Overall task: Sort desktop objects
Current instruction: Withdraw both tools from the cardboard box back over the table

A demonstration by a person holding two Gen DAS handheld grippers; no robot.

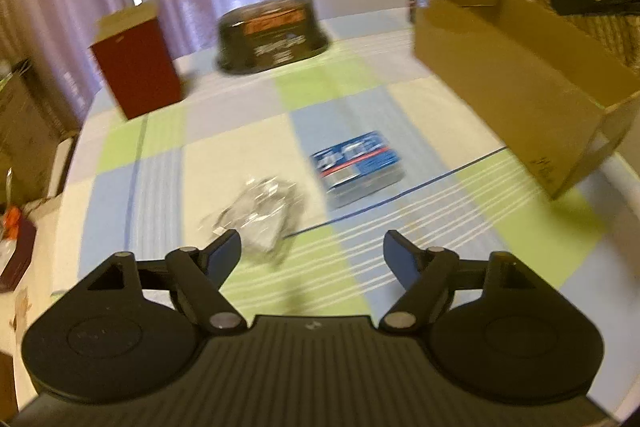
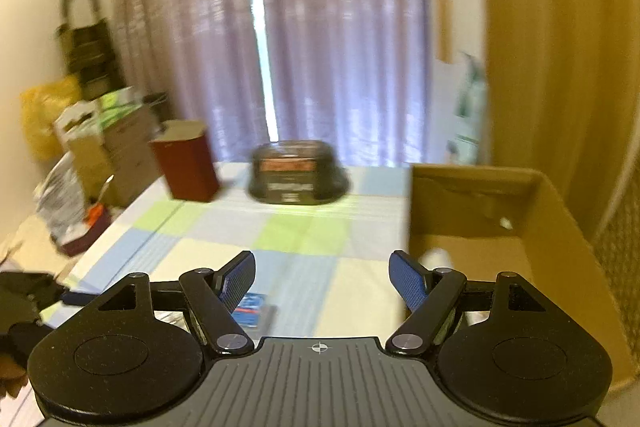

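Item 1: crumpled silvery foil wrapper [image 1: 256,211], on the checked pastel tablecloth [image 1: 224,155] just ahead of the left gripper [image 1: 312,253]. Loose and shapeless; likely to slip or spring out of a shallow pinch.

Item 2: flat blue printed packet [image 1: 358,165], on the cloth just right of the wrapper and apart from it; its corner also shows under the right gripper [image 2: 322,277]. Low profile; fingers closing too high would probably skate over it.

Item 3: open brown cardboard box [image 1: 516,75], at the table's right edge, a small white object [image 2: 438,259] inside. Probable destination; a carried item could catch its near wall.

Item 4: left gripper, tongs wide apart, holding nothing.

Item 5: right gripper, tongs equally wide, empty, beside the box.

Item 6: dark red carton [image 1: 138,63] and dark round lidded tub [image 1: 272,35], far side, well apart from both grippers.

Both views are motion-blurred; aim may suffer.
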